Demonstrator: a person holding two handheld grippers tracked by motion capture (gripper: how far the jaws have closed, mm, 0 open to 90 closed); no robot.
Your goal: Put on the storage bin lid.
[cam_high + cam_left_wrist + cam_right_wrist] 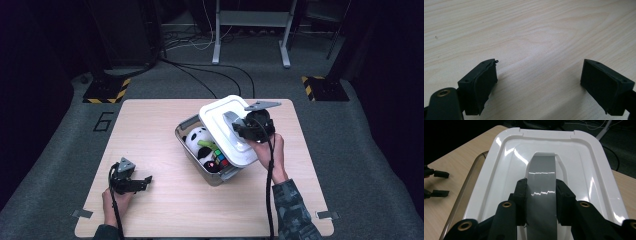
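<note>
A clear storage bin stands mid-table, holding a panda plush and a colourful cube. Its white lid is lifted and tilted over the bin's right side. My right gripper is shut on the lid's grey handle, with a black pad pressed on each side of it. The lid spreads broadly across the right gripper view. My left gripper rests at the table's front left, open, with bare wood between its pads.
The wooden table ends close behind the bin. Beyond it lie floor cables, a metal stand and yellow-black striped bases. The left gripper shows far off in the right gripper view.
</note>
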